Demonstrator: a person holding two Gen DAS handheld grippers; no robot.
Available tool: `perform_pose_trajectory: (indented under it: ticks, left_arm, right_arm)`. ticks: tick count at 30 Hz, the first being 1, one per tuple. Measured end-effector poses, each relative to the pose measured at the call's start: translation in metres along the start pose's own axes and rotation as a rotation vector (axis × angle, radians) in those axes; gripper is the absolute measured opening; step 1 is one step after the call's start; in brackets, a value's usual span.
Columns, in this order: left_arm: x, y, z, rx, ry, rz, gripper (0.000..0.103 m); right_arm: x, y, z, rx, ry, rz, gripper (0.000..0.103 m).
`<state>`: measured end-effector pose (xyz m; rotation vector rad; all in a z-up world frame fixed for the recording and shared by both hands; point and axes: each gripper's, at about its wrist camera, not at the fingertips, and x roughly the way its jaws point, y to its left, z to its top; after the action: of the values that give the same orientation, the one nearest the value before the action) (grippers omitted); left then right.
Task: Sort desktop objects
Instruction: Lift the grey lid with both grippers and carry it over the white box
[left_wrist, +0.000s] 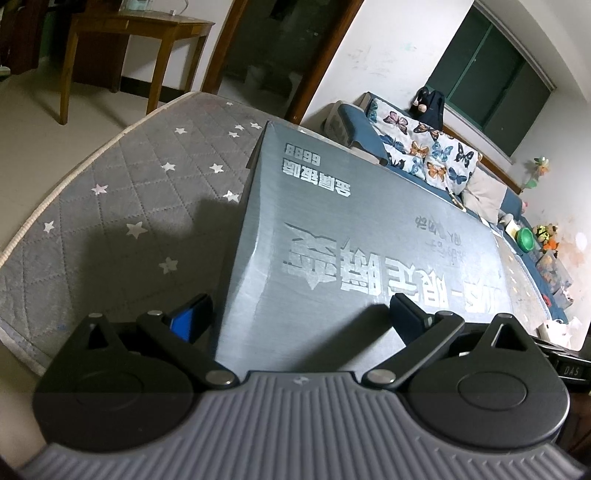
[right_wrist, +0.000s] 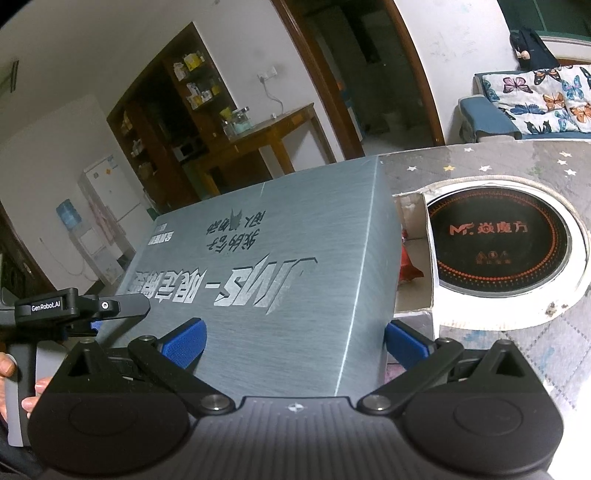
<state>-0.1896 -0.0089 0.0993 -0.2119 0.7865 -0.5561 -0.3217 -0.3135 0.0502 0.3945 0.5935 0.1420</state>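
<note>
Evidently the step in hand is the handling of the big grey box (right_wrist: 266, 266), with both grippers at its near end. Closest to the right wrist camera, the right gripper (right_wrist: 295, 341) stands wide open, its blue pads (right_wrist: 184, 345) set either side of the box's near right corner; whether they press on the cardboard or merely flank it cannot be told. The left gripper (left_wrist: 301, 314) is spread just as wide over the box's near left edge, one finger (left_wrist: 190, 317) beside the box wall, the other over the lid. It grips nothing that can be seen. In the right wrist view this gripper shows at the lower left, held by a hand (right_wrist: 11, 384).

The box lies on a round table covered by a grey quilted cloth (left_wrist: 122, 206) with stars. It runs from the near edge toward the far edge, printed lid up. Just beside its right wall sits an open cardboard carton (right_wrist: 417, 258) with something red inside, and beyond that a round black cooktop (right_wrist: 498, 240) is set into the table's middle.

Farther off are a wooden table (left_wrist: 136, 33), a doorway, and a sofa (left_wrist: 424, 147) with a butterfly cover.

The next move, as a judgement, calls for both grippers to close evenly on the box's corners or walls before any lift. It is broad, so an uneven hold could tip it against the carton.
</note>
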Motion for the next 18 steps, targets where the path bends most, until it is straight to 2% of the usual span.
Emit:
perform_pose_trajectory:
  ticks: [10,18]
  left_arm:
    - [-0.001,0.000,-0.003,-0.004,0.003,0.000,0.100]
    - [-0.015,-0.003,-0.006,-0.032,0.038,-0.003,0.100]
  right_arm:
    - [-0.003,0.001,-0.004,-0.006,-0.006,0.003,0.103]
    - [-0.017,0.010,-0.004,-0.004,0.021,-0.005,0.103]
